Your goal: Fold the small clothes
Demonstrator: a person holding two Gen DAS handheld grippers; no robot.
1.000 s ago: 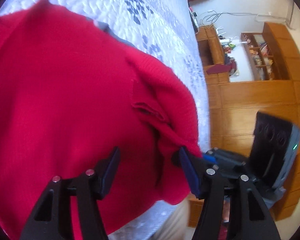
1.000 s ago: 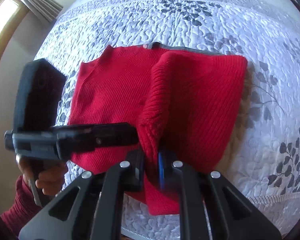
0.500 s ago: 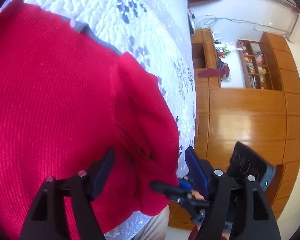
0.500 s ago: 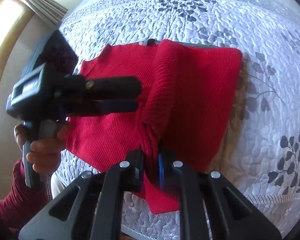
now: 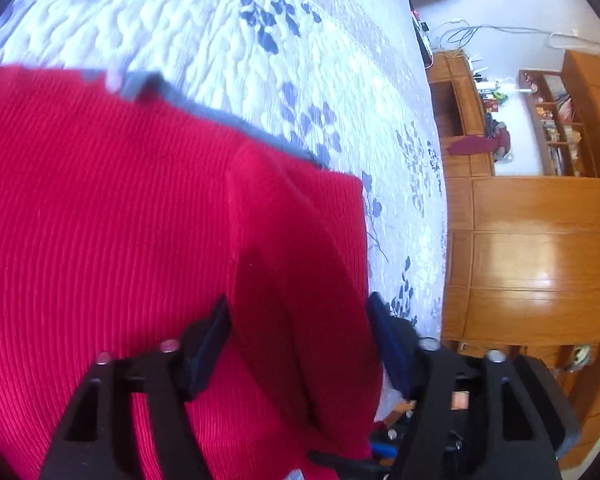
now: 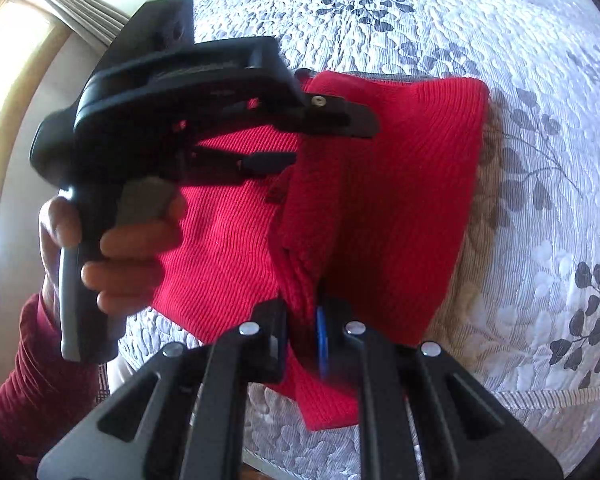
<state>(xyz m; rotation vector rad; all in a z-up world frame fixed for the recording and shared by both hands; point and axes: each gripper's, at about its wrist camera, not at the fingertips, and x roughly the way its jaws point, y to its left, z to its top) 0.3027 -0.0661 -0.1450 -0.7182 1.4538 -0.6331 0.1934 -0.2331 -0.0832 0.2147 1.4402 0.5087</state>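
Between the pads of the right gripper (image 6: 304, 336) sits a bunched ridge of the red sweater (image 6: 380, 208): jaws nearly together, clamped on the knit at its near hem. Just ahead of it the ridge runs away up the garment as a raised fold line; to the gripper's right lies the panel already doubled over, its far edge square on the quilted bedspread (image 6: 520, 60). To its left is the single flat layer, w/ a grey neck trim (image 5: 228, 120) peeking at the far edge.

Over that flat layer, the left gripper (image 6: 320, 140) hangs sideways, held by a hand (image 6: 116, 256) w/ a dark red sleeve behind it. Its jaws have just been closing but are apart; in its own view, the folded strip of knit lies between the pads and I see no pad pressing on it, so no grip yet. Beyond it, past the bed edge, are wooden cabinets (image 5: 532, 248).

Step in hand, by my read: lengthwise fold of the sweater, one side turned in, right hand pinning the hem end of the crease, left lining up on the same strip further along.

Next move prob. calls for the left to close fully on the fold edge, then both lift together and carry the strip across so edges meet. Keep tension even, or the knit will sag and skew btw the two grips.
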